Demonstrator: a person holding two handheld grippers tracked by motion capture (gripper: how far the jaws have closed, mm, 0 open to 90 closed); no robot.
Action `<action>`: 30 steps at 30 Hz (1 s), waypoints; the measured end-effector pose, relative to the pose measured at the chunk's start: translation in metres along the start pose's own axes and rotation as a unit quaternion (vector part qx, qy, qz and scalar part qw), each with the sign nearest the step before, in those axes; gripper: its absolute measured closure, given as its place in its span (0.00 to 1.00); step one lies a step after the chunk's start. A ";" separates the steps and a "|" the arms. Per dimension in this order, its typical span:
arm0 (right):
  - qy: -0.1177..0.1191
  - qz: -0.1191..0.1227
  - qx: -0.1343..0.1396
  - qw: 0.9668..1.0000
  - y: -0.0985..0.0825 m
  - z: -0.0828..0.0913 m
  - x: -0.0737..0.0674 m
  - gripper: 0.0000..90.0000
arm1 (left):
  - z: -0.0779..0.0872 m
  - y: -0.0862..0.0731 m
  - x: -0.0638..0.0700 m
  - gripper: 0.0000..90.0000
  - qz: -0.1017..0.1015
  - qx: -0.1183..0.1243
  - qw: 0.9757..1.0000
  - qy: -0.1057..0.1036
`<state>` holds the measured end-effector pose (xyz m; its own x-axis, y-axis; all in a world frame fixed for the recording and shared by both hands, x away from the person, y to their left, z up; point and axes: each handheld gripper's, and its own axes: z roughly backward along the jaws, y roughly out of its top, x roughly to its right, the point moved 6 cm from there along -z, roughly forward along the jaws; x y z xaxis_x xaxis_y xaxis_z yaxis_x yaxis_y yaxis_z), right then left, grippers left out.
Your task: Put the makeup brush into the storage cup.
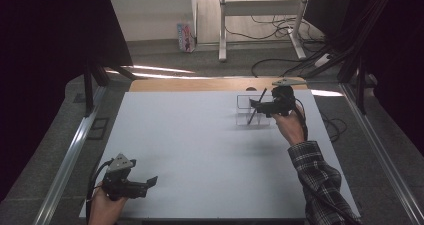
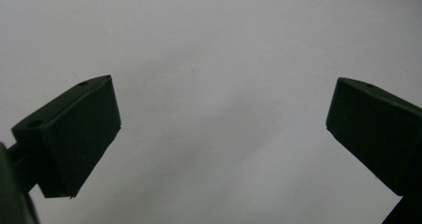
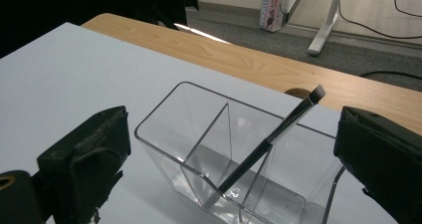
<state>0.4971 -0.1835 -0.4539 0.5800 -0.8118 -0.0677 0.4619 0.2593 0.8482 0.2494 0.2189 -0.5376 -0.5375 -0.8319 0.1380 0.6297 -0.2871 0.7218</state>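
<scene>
A clear plastic organizer (image 1: 243,116) with inner dividers stands at the back right of the white board (image 1: 200,150). In the right gripper view the organizer (image 3: 164,115) holds a slim dark brush (image 3: 268,143) that leans to the right of a divider, bristle end up. From the high view the brush (image 1: 261,97) slants out of the box. My right gripper (image 1: 256,105) hovers open just beside the organizer, and its jaws (image 3: 231,134) stand wide apart with nothing gripped. My left gripper (image 1: 150,181) is open near the front left edge, above bare white board (image 2: 219,109).
A strip of wooden tabletop (image 1: 200,84) runs behind the board. Metal frame rails (image 1: 70,150) flank both sides. Beyond the table are a desk leg (image 1: 222,30), floor cables (image 1: 280,27) and a small colourful carton (image 1: 185,36).
</scene>
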 end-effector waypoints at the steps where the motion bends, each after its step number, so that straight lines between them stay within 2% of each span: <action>1: 0.002 0.000 -0.002 1.000 0.000 0.001 0.000 0.01 | 0.000 0.000 0.000 0.01 0.000 0.000 1.000 0.000; 19: 0.021 0.007 -0.010 1.000 -0.004 0.020 -0.008 0.00 | 0.000 0.001 0.001 0.01 -0.003 0.002 1.000 -0.006; 25: 0.031 0.014 -0.015 0.999 -0.006 0.026 -0.016 0.00 | 0.000 0.001 0.001 0.01 -0.002 0.003 1.000 -0.008; 30: 0.029 0.022 -0.018 0.999 -0.009 0.030 -0.021 0.00 | 0.000 0.001 0.001 0.01 -0.001 0.003 1.000 -0.008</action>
<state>0.4606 -0.1842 -0.4445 0.6371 -0.7683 -0.0622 0.4592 0.3135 0.8311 0.2494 0.2173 -0.5370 -0.5476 -0.8236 0.1479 0.6261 -0.2860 0.7254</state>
